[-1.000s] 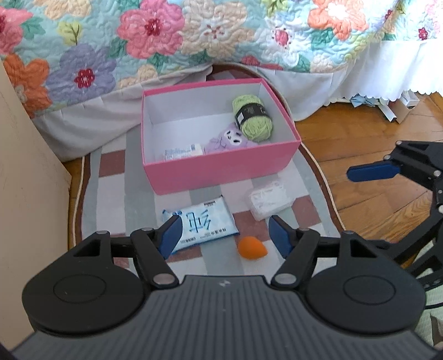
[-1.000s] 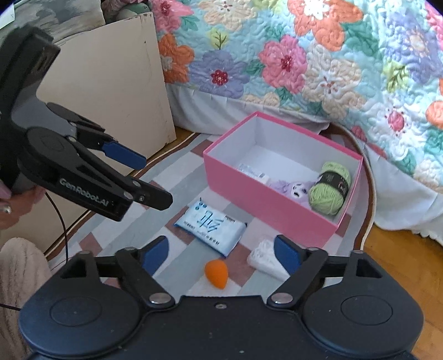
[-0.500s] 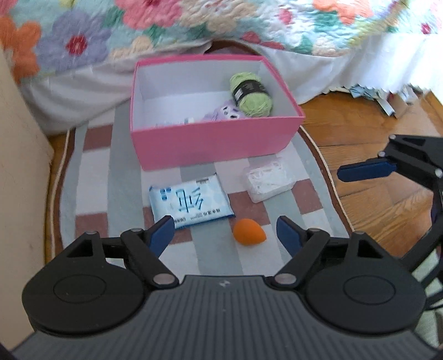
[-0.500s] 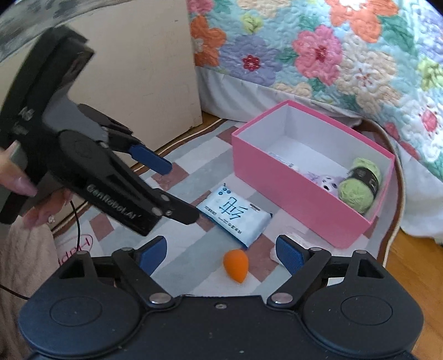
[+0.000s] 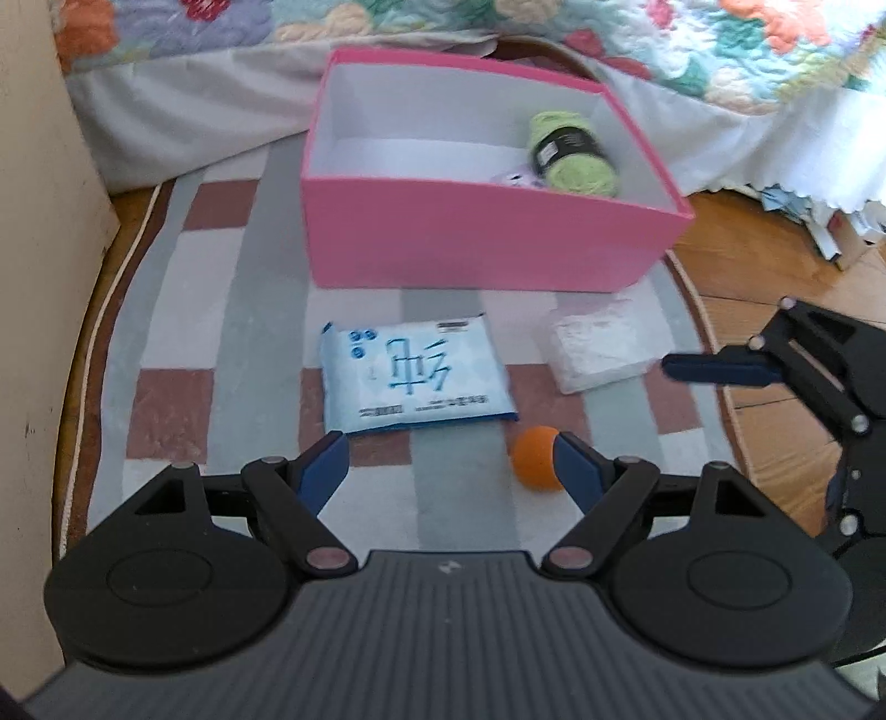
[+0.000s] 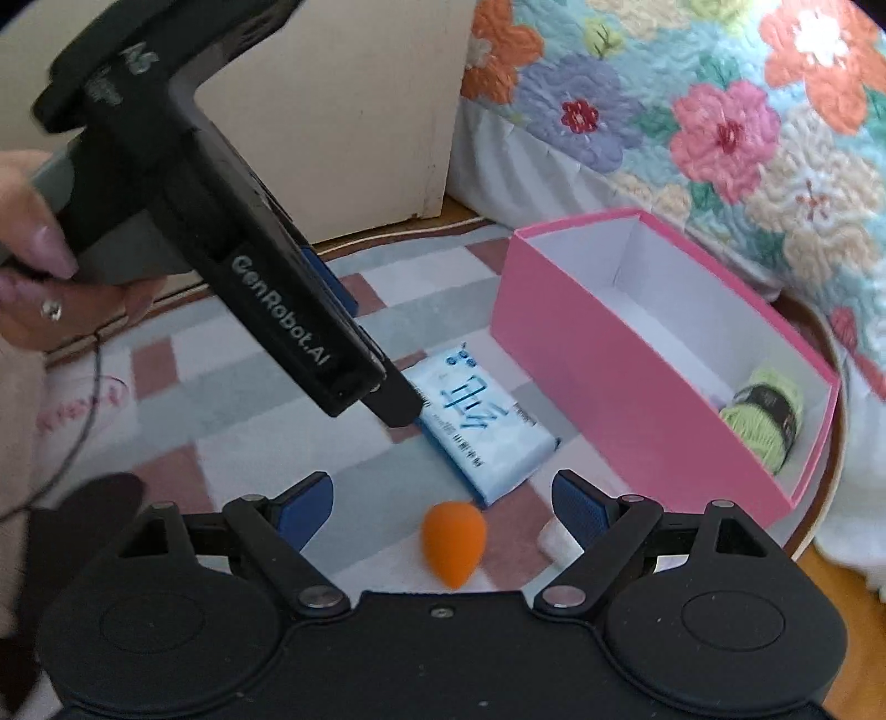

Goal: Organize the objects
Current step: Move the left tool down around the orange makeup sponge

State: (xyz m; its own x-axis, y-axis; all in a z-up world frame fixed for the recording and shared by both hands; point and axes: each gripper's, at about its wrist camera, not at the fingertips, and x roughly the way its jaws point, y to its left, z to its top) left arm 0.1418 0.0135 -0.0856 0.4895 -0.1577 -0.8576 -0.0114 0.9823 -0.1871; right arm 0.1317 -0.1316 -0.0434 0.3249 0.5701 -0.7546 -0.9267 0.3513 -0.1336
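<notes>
Left wrist view: the pink box (image 5: pixel 487 243) sits on the checked rug (image 5: pixel 221 343) at the foot of the bed (image 5: pixel 720 50), and everything else is placed from it. Inside, at its right end, lies a green yarn ball (image 5: pixel 573 149) with something pale purple tucked beside it (too hidden to name). Just in front of the box's near wall lies the blue wipes pack (image 5: pixel 415 382), flat and face up; to the pack's right, also in front of the box, is a white crinkly packet (image 5: pixel 601 346); farther out from the box than both is the orange egg-shaped sponge (image 5: pixel 534 457).

The left gripper (image 5: pixel 451 465) hangs spread wide and empty, aimed at the pack's near edge. The right gripper (image 6: pixel 443 498) is likewise released and holds nothing, with the sponge between its jaws in view but untouched.

Judging by looks, the pack is light, soft and slick-skinned, so it would likely buckle or slide if pinched at a corner; a grip across its short width, near the middle, seems safest. The sponge looks squashy and nearly weightless and may roll, so a hold across its fat middle suits it.
</notes>
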